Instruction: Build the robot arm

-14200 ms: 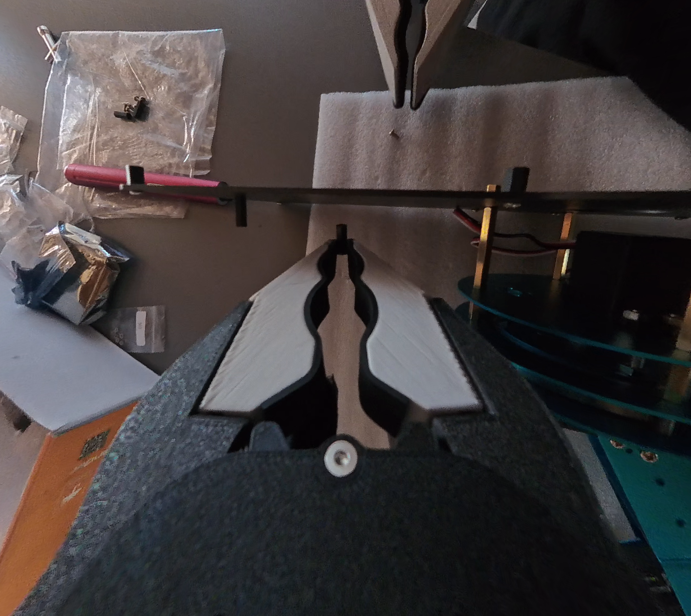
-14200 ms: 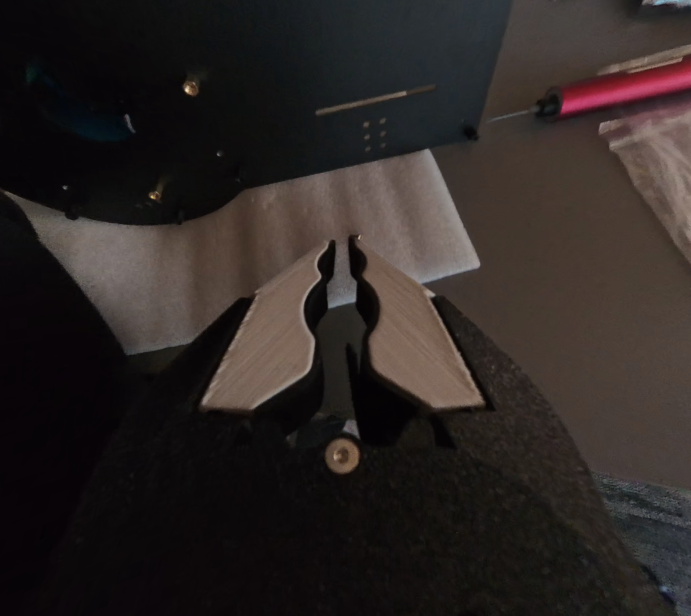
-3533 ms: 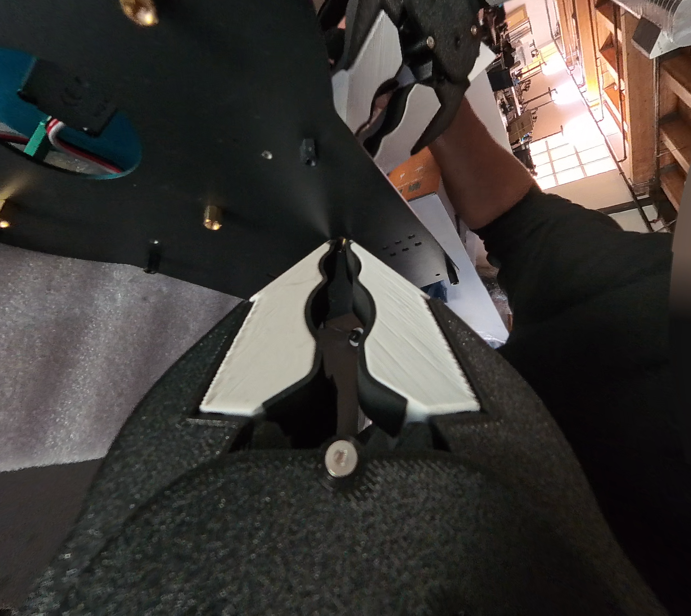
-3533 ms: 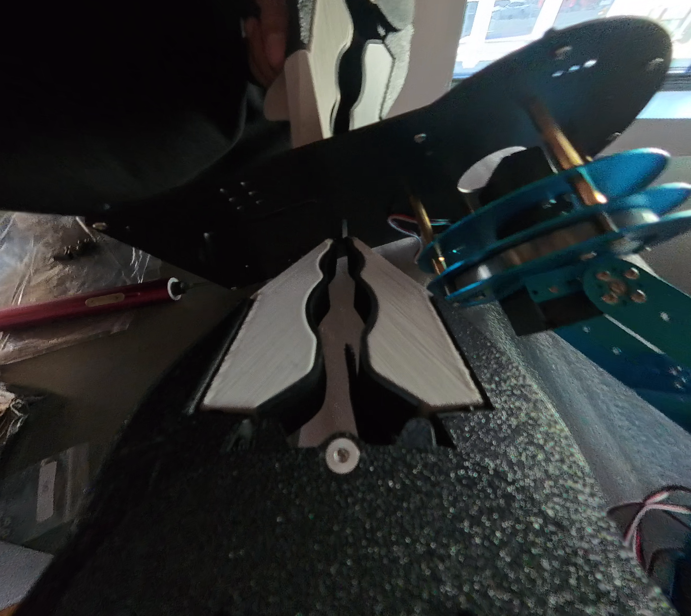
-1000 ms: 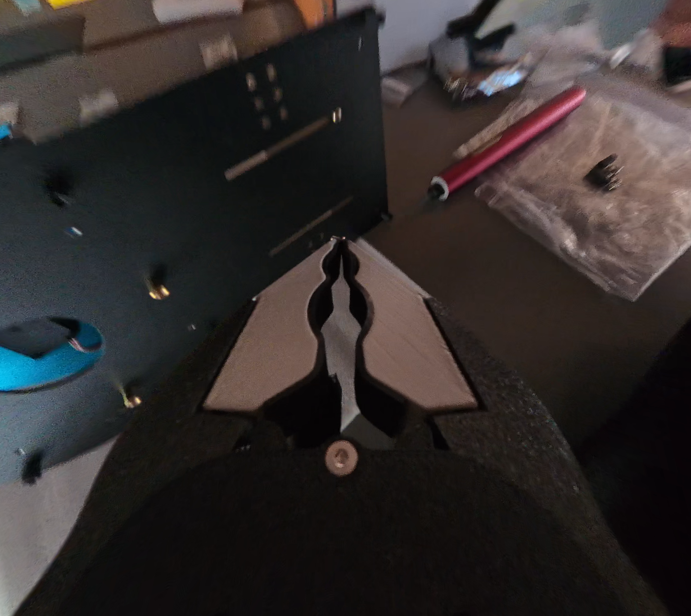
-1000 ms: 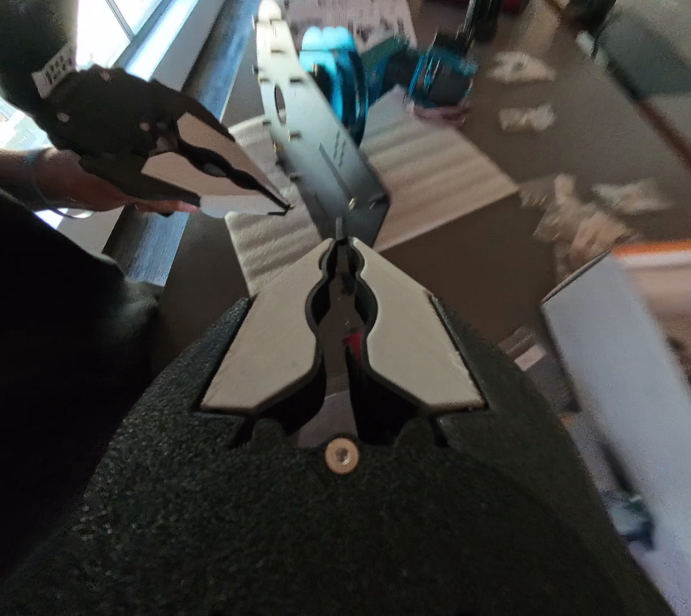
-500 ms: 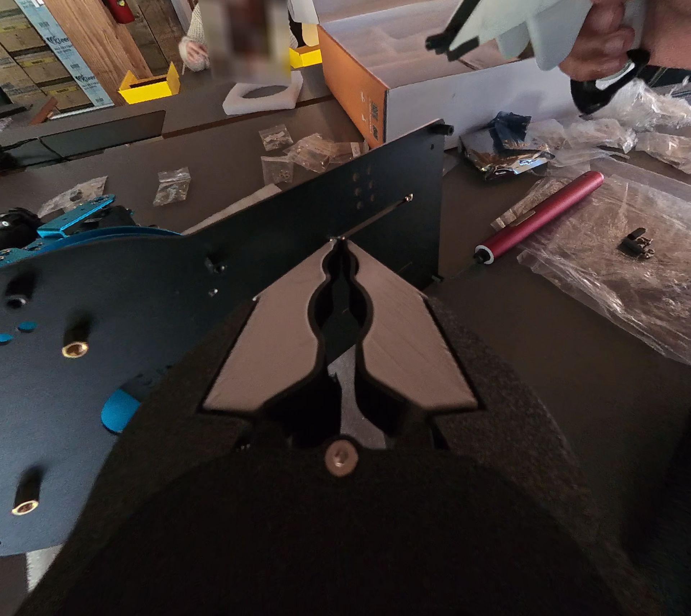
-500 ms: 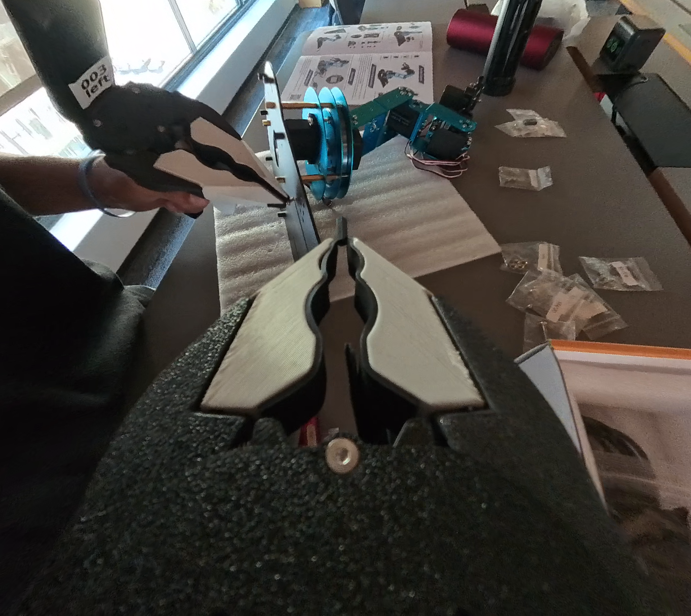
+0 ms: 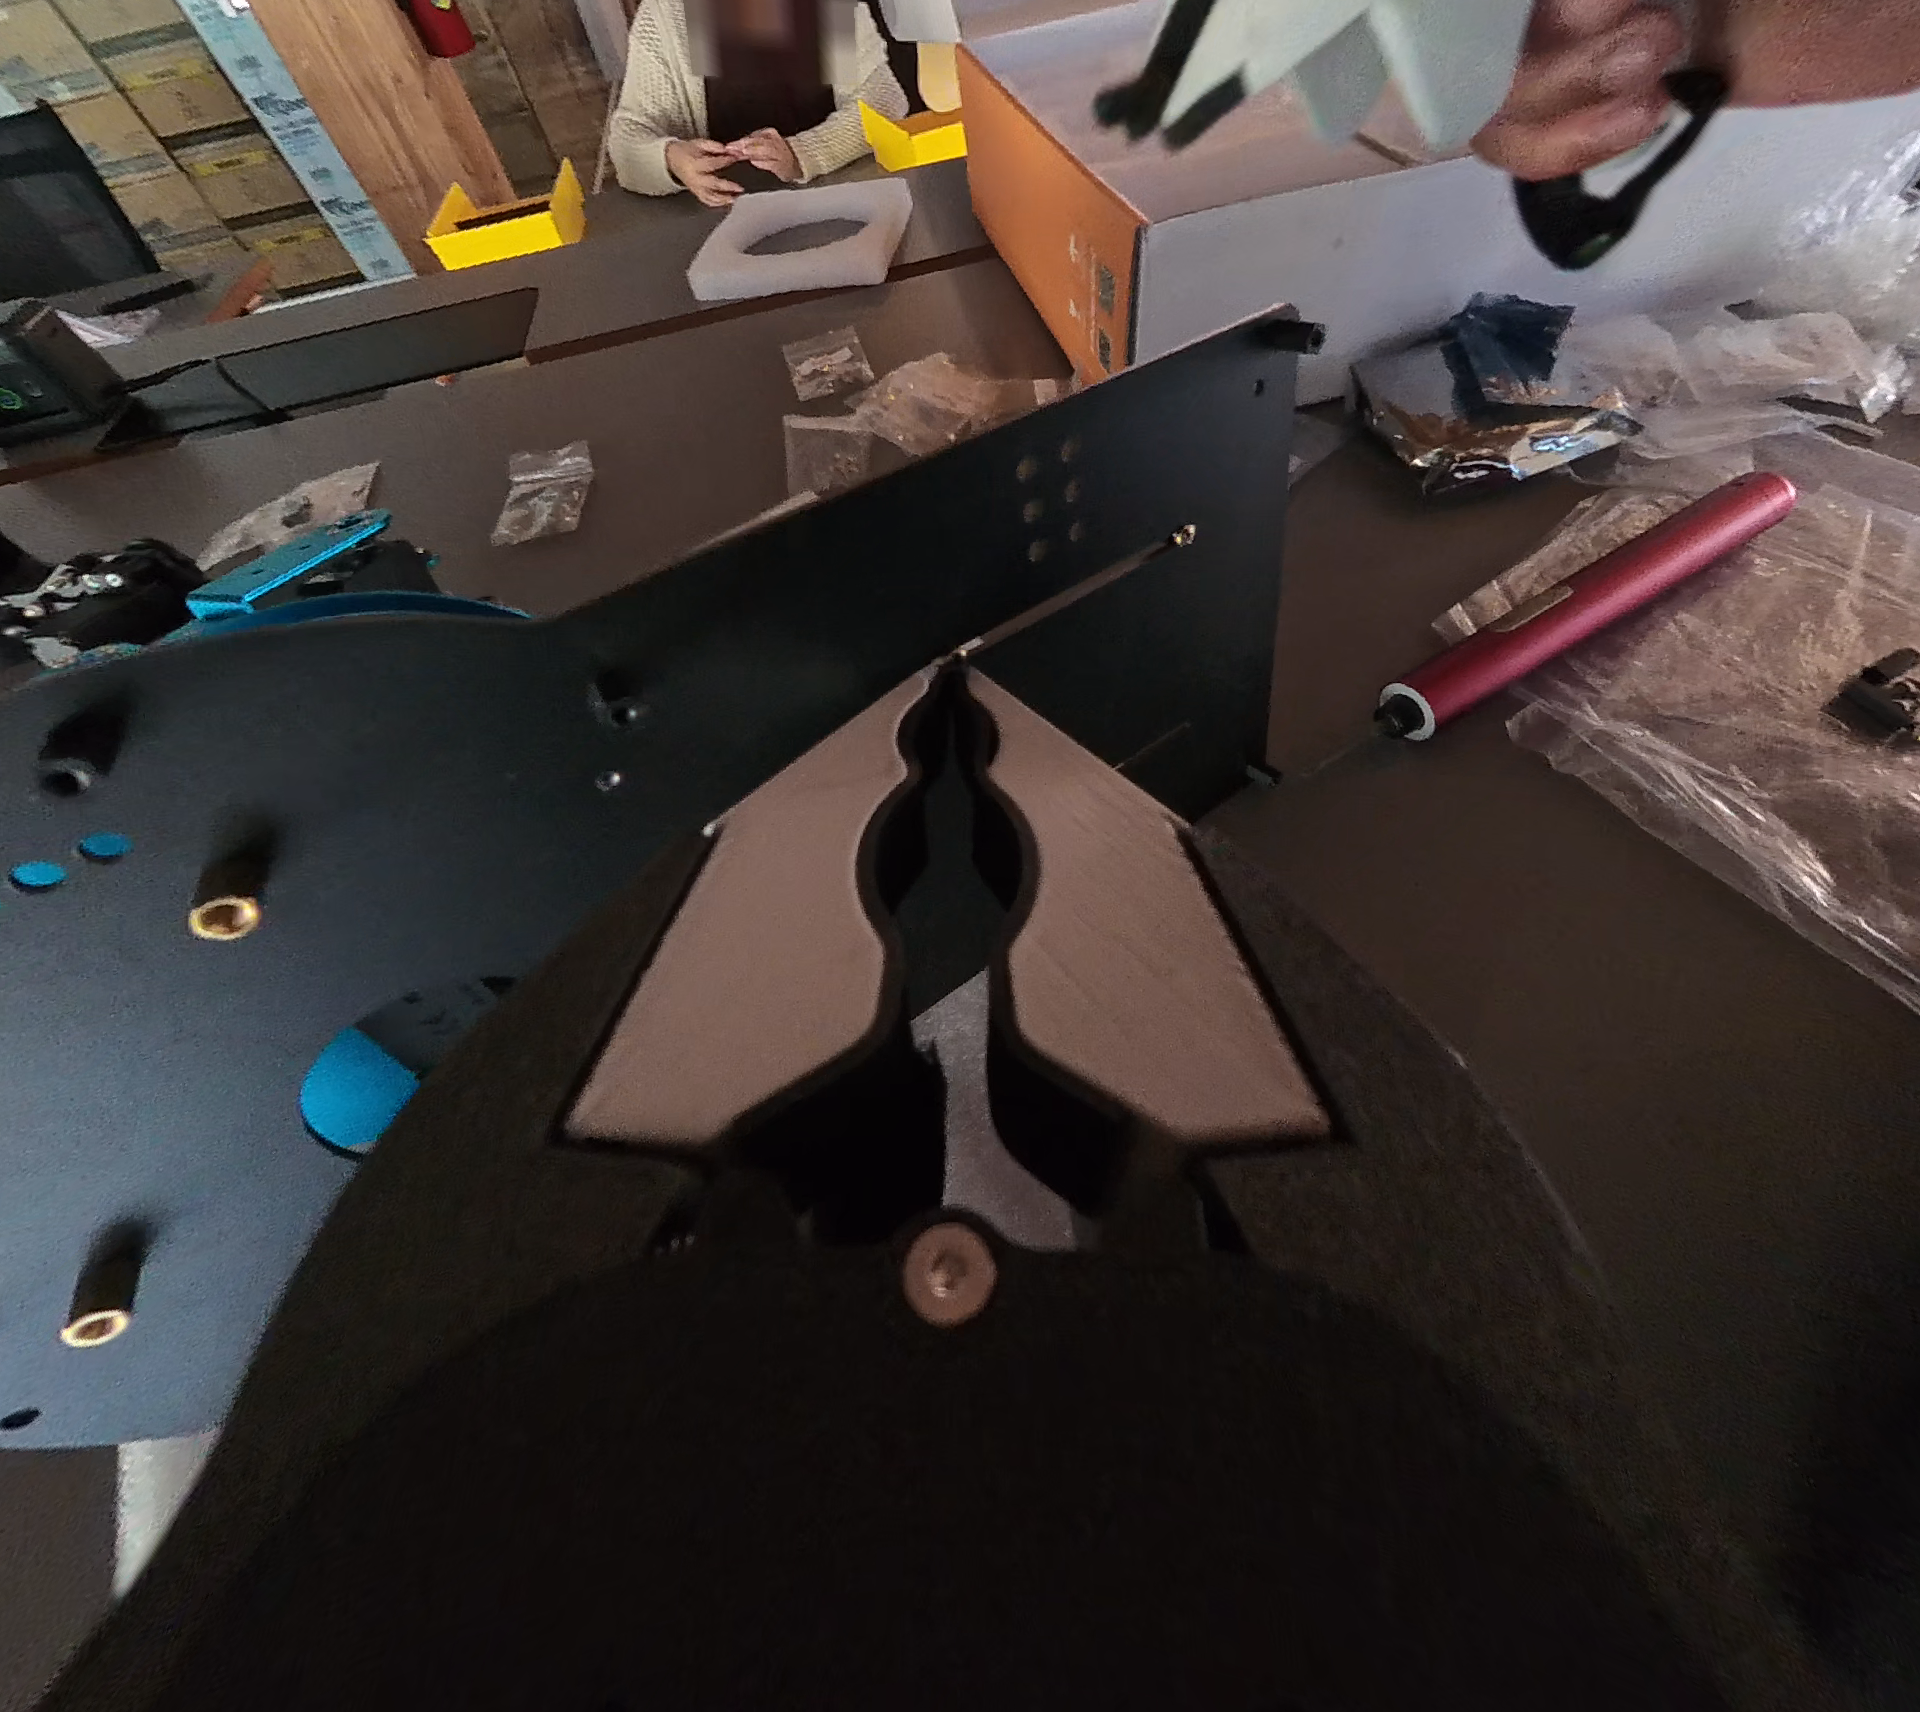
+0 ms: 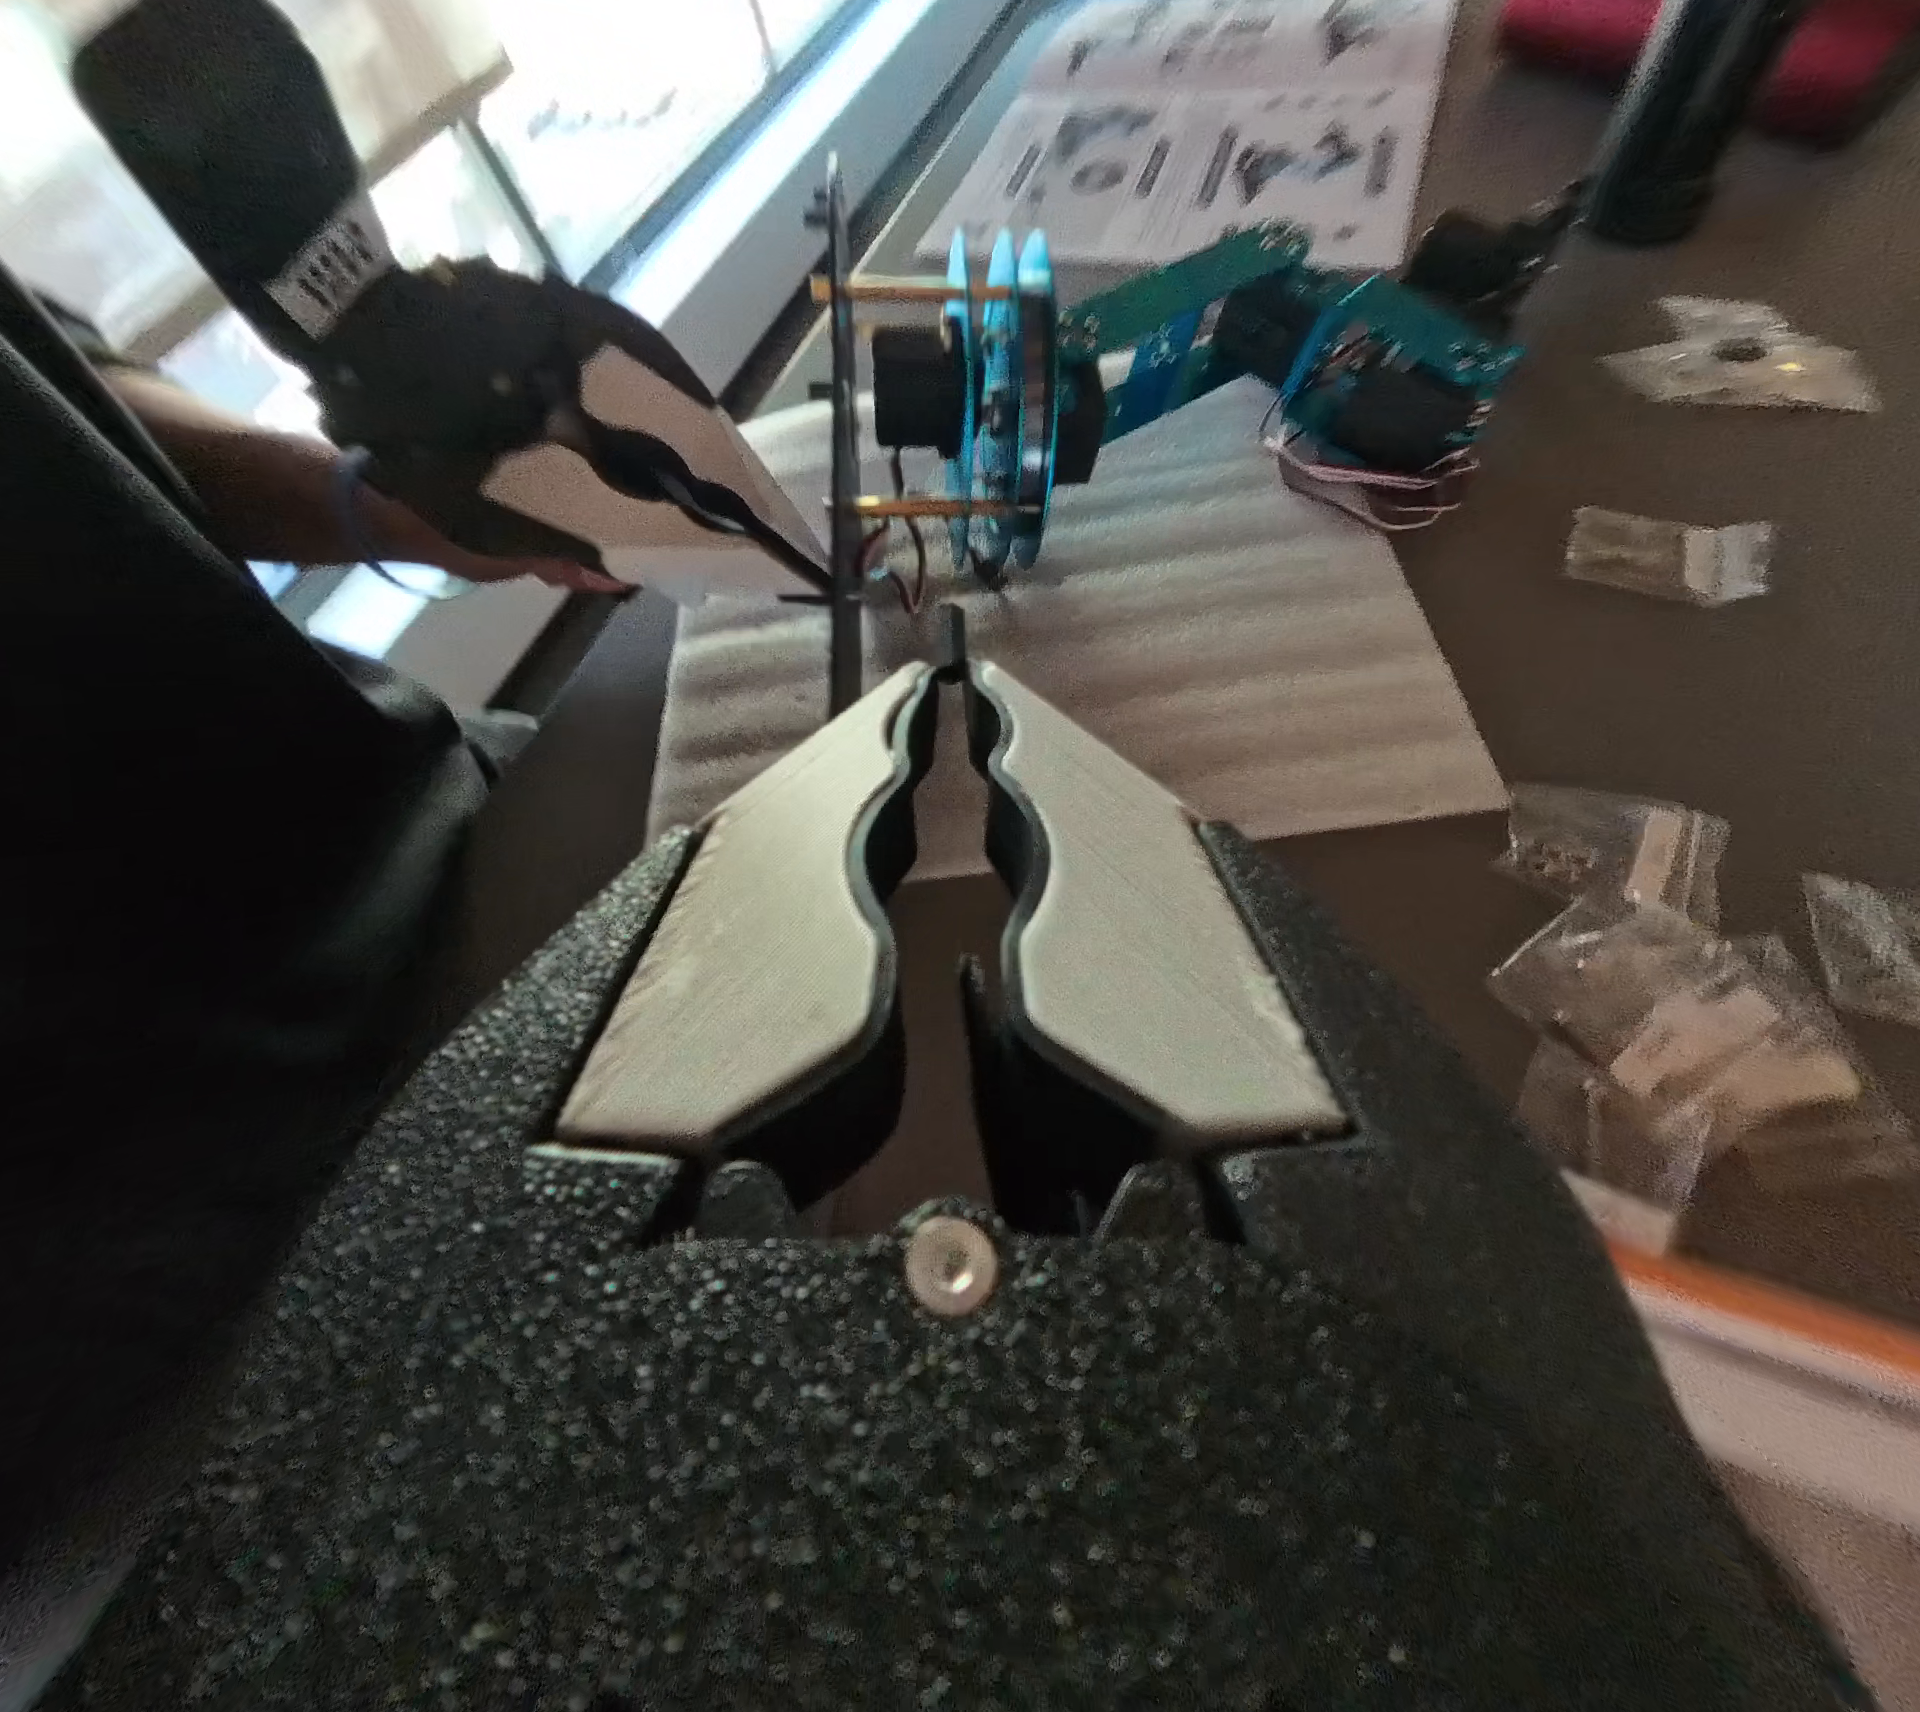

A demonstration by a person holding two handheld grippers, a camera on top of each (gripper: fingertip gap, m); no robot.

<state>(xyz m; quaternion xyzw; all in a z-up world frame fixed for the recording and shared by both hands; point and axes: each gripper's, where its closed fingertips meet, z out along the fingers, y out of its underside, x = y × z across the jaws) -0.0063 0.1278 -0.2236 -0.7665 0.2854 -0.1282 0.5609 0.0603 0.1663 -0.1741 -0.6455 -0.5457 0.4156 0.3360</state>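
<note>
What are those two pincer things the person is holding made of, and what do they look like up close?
Each is a hand-held tool with a rough, speckled black body and two pale grey, ribbed fingers edged in black, wavy along their inner sides. A silver screw sits at the base of each pair. The left gripper has a rounded black top bearing a small white label. The right gripper has a pale grip and a black trigger loop. A thin band circles one wrist.

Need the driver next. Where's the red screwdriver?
Left wrist view, right side: the red screwdriver lies on the table beside the clear plastic bag, just right of the black plate.

The right gripper (image 9: 1138, 104) is motion-blurred and cut off at the top edge; the black plate (image 9: 312, 831) runs off left.
</note>
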